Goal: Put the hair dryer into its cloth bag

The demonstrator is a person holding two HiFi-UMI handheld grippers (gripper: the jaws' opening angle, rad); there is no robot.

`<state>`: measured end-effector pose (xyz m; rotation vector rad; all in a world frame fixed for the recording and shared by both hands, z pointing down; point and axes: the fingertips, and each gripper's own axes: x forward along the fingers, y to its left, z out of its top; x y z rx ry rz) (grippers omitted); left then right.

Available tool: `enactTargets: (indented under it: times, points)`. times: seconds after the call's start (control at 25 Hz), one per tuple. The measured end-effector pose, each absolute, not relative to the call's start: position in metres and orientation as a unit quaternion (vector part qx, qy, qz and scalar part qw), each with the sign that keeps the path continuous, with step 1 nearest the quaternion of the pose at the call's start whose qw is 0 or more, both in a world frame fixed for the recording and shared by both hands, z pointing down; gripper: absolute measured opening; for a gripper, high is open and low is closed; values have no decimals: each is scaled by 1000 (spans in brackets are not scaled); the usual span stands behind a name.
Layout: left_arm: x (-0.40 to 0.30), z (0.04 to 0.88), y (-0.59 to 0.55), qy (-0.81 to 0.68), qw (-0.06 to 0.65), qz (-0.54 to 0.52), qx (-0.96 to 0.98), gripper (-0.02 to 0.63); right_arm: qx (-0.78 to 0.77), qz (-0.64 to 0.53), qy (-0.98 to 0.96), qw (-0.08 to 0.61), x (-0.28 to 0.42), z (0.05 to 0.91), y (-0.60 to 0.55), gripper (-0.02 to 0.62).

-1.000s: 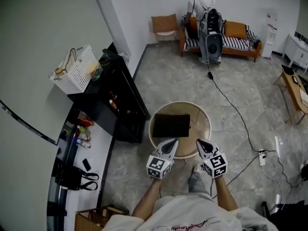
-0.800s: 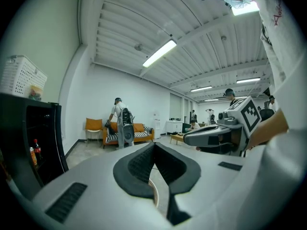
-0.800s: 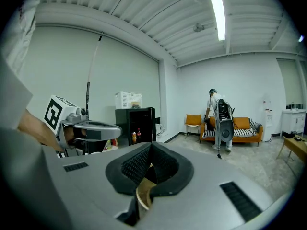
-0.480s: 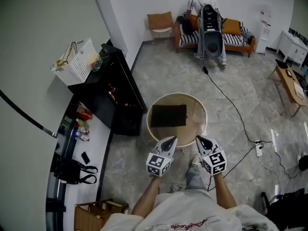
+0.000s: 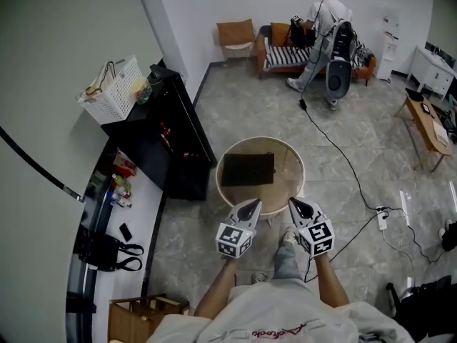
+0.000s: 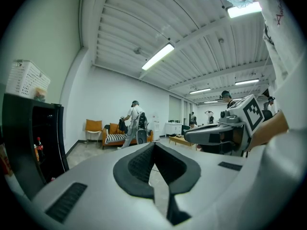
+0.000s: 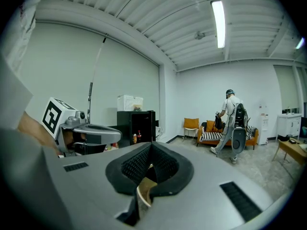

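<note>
On the round table (image 5: 299, 164) lies a flat dark bag (image 5: 247, 170), left of its centre. At the table's near edge hover the left gripper (image 5: 253, 206) and right gripper (image 5: 294, 204), jaws together, empty.

White basket (image 5: 111, 98) on black cabinet (image 5: 177, 147), striped sofa (image 5: 282, 57), wooden chair (image 5: 235, 32)

**Obscured and Unresolved Areas**

In the head view, your left gripper (image 5: 254, 204) and right gripper (image 5: 293, 203) cover the round table's (image 5: 298, 164) rim at 6 o'clock. The dark flat item (image 5: 247, 169) lying on it is too small to identify. At 7 o'clock, the bottom edge cuts off the cardboard box (image 5: 146, 311). At 9 o'clock, the small items (image 5: 121, 191) cannot be resolved.
</note>
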<state>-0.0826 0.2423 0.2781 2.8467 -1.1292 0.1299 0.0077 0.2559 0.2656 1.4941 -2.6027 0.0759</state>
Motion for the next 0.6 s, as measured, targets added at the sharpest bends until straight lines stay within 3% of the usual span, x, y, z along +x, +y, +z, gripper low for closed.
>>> enactTargets:
  times: [0.6]
  points:
    - [-81,280,247,-370,35,41,928,29,492,11,-868,71,5,264,258,26]
